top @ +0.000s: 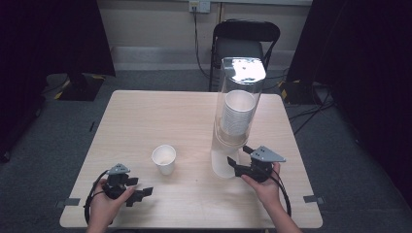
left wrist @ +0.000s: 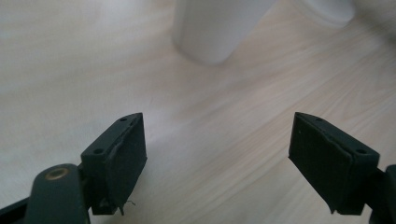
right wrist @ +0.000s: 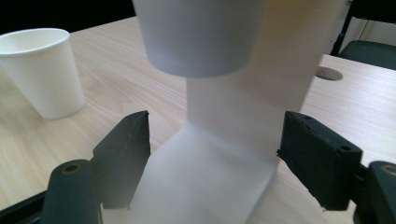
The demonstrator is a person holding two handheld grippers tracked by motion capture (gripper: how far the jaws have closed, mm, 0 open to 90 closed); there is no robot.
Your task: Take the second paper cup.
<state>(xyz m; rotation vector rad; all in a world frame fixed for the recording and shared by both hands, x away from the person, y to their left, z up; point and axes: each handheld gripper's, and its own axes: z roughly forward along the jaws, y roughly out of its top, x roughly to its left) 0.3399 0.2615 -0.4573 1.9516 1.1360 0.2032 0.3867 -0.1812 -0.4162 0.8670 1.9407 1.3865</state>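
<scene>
Holding both tools wide open and empty, we see the right tool (top: 239,159) at the cup dispenser (top: 236,116) base, the left tool (top: 144,192) near the loose cup (top: 164,158).

Light wooden table (top: 145,111), taken as my reference. Beyond its far edge stands one black folding chair (top: 245,41), facing the table. On the wall behind the chair I note a socket (top: 199,6), with a dark cord (top: 197,43) hanging down from it. Grey carpet (top: 39,160) lies around the table on all sides. Dark curtains (top: 48,34) hang beyond the far left corner. Loose cables (top: 311,114) lie on the carpet off the far right corner.
</scene>
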